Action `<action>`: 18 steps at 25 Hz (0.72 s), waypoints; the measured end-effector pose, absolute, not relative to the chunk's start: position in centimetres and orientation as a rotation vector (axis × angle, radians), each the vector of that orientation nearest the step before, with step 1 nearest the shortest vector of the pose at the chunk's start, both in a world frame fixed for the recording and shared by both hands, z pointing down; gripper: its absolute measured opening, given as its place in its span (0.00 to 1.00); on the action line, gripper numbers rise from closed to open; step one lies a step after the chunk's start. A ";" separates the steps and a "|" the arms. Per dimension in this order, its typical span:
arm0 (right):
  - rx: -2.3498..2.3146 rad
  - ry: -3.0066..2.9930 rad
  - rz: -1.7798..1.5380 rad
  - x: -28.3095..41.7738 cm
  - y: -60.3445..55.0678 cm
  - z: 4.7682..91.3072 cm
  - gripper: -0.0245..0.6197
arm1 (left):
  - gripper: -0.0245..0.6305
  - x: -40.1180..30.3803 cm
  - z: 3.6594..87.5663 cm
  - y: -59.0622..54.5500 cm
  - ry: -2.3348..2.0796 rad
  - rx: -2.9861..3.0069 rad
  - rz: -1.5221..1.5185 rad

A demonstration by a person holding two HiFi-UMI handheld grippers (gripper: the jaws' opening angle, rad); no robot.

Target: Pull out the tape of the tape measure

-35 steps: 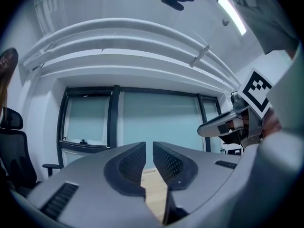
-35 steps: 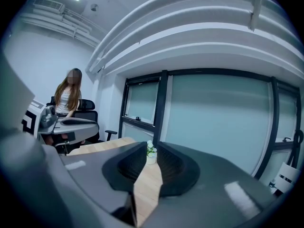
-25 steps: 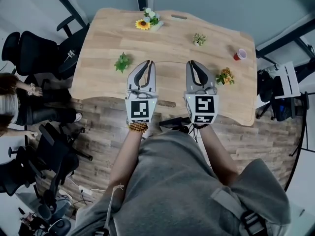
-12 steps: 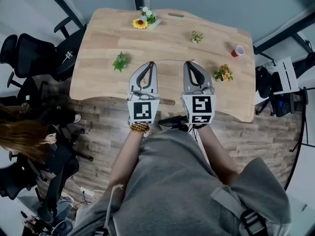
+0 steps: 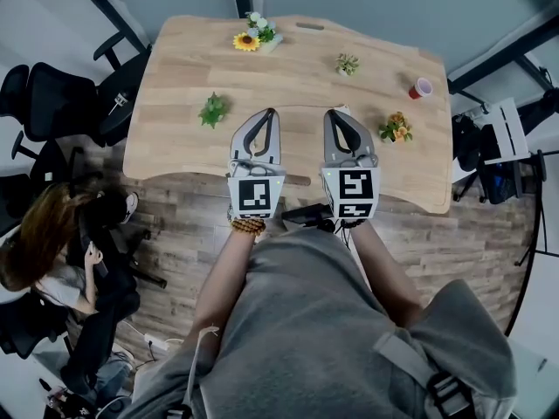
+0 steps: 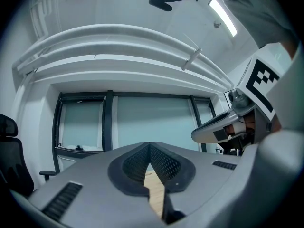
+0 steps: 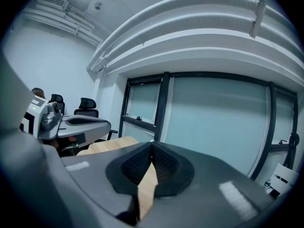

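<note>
No tape measure shows in any view. In the head view both grippers hang side by side over the front edge of the wooden table. My left gripper has its tips together with nothing between them. My right gripper is also shut and empty. In the left gripper view the left gripper's dark ribbed pads meet at the tip, and the right gripper's body shows at the right. The right gripper view shows the right gripper's pads touching at the tip, pointed toward the windows.
On the table stand a sunflower pot, a green plant, a small plant, an orange-flower plant and a red cup. Black office chairs and a seated person are on the left.
Both grippers stay where they were. The person on the left has moved down the picture, toward the lower left.
</note>
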State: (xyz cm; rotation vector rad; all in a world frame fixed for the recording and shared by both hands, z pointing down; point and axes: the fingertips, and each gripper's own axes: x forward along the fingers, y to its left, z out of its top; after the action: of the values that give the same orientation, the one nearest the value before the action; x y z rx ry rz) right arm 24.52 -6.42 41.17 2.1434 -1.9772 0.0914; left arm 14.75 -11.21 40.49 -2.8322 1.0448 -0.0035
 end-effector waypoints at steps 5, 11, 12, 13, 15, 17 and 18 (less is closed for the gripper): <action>2.142 -1.971 0.095 24.3 -6.5 41.4 0.06 | 0.05 14.5 40.7 -11.3 1.043 -2.835 -0.008; 2.140 -1.964 0.103 24.0 -6.7 41.5 0.06 | 0.05 14.5 40.7 -11.3 1.030 -2.837 -0.013; 2.138 -1.963 0.104 24.0 -6.7 41.6 0.06 | 0.05 14.5 40.7 -11.3 1.030 -2.838 -0.016; 2.137 -1.961 0.106 24.0 -6.7 41.6 0.05 | 0.05 14.5 40.7 -11.3 1.028 -2.839 -0.018; 2.138 -1.957 0.110 24.0 -6.6 41.8 0.05 | 0.05 14.5 40.8 -11.2 1.023 -2.841 -0.021; 2.139 -1.955 0.112 24.0 -6.6 41.9 0.05 | 0.05 14.4 41.0 -11.2 1.021 -2.842 -0.023; 2.139 -1.953 0.114 23.9 -6.6 42.0 0.05 | 0.05 14.4 41.0 -11.2 1.021 -2.843 -0.023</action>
State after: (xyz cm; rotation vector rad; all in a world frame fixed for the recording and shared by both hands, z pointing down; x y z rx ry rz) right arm 23.91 -6.57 42.02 2.1385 -1.9530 0.1136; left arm 14.36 -11.21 41.01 -2.8430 1.0213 -0.0229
